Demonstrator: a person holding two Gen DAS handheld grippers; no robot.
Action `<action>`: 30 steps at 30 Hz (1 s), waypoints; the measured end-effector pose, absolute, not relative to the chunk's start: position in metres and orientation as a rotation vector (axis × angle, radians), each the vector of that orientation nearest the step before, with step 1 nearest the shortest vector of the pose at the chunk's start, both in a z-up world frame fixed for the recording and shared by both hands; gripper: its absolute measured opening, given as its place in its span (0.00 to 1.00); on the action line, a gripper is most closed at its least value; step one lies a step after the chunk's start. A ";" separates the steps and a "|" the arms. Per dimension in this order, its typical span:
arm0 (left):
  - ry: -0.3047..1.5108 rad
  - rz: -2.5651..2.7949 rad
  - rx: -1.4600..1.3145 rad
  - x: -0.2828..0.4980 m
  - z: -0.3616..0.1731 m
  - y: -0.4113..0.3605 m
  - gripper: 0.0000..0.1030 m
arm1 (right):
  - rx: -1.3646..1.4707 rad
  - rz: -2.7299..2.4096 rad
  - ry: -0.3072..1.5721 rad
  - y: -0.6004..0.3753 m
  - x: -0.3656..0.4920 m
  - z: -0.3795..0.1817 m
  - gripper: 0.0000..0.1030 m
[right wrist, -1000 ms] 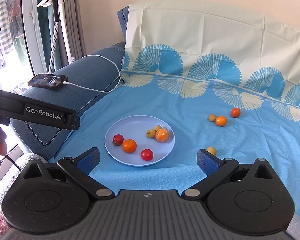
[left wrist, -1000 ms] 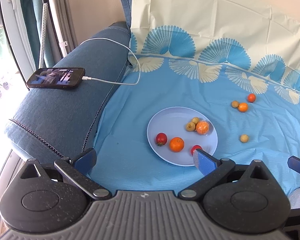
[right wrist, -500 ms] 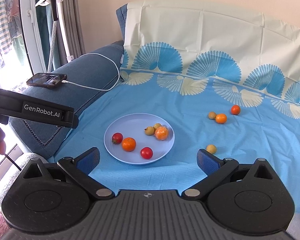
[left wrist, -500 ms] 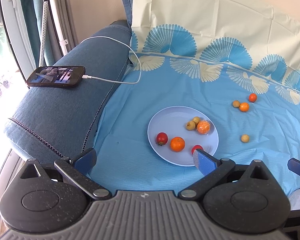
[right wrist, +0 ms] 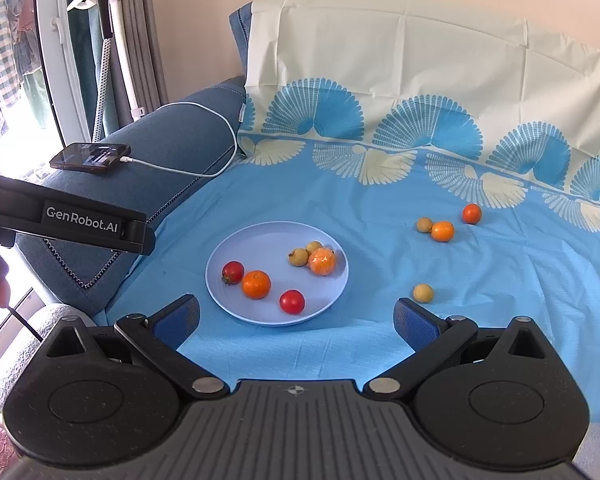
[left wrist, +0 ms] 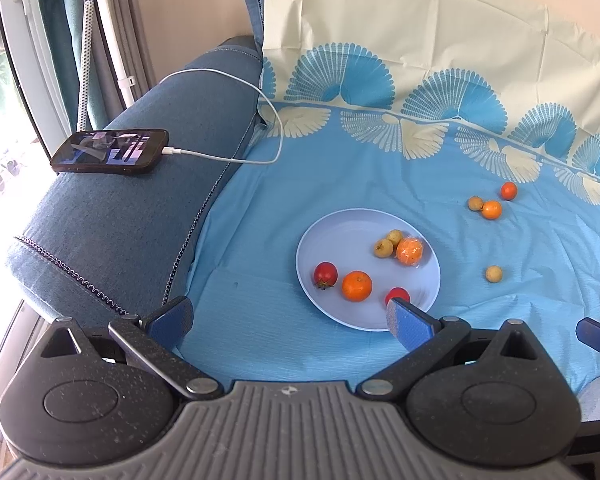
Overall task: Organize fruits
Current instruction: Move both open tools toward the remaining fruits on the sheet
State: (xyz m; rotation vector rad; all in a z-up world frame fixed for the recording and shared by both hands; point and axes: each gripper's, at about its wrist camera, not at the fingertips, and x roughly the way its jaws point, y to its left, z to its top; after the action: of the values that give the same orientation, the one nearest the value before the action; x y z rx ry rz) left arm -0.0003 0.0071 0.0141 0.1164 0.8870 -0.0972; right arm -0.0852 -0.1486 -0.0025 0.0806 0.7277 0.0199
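Note:
A pale blue plate (right wrist: 268,238) (left wrist: 340,232) lies on the blue sheet and holds two red tomatoes (right wrist: 233,271), an orange (right wrist: 256,284), a wrapped mandarin (right wrist: 322,261) and two yellowish fruits (right wrist: 299,257). Off the plate to the right lie a yellowish fruit (right wrist: 423,293), another yellowish fruit (right wrist: 424,224), an orange (right wrist: 443,231) and a red-orange fruit (right wrist: 471,213). My right gripper (right wrist: 296,316) hovers open in front of the plate. My left gripper (left wrist: 288,316) is open too, near the plate's front edge; its right finger hides part of a tomato (left wrist: 396,294).
A phone (left wrist: 110,151) with a white charging cable (left wrist: 236,80) rests on the blue sofa arm (left wrist: 140,208) at the left. A patterned cover drapes over the backrest (right wrist: 380,92). A garment steamer (right wrist: 100,20) and curtains stand by the window at far left.
Both views have shifted only slightly; the right gripper's view has edged a little toward the plate. No fruit has moved and both grippers remain open.

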 end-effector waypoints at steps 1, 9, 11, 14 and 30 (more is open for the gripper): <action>0.888 -0.097 0.117 0.000 0.014 0.006 1.00 | 0.082 0.020 0.729 -0.149 -0.085 -0.003 0.99; 0.905 -0.100 0.137 0.007 0.010 -0.001 1.00 | 0.105 0.010 0.742 -0.156 -0.078 -0.007 0.99; 0.909 -0.102 0.143 0.010 0.008 -0.004 1.00 | 0.114 0.005 0.745 -0.159 -0.077 -0.009 0.99; 0.915 -0.106 0.151 0.014 0.007 -0.010 1.00 | 0.126 0.000 0.751 -0.165 -0.074 -0.011 0.99; 0.970 -0.172 0.205 0.057 -0.013 -0.078 1.00 | 0.202 -0.156 0.771 -0.236 -0.059 -0.037 0.99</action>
State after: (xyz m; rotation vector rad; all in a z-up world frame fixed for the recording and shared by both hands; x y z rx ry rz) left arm 0.0569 -0.0778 -0.0130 0.2054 0.9703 -0.1724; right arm -0.0586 -0.2362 -0.0372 0.2024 0.7714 -0.1556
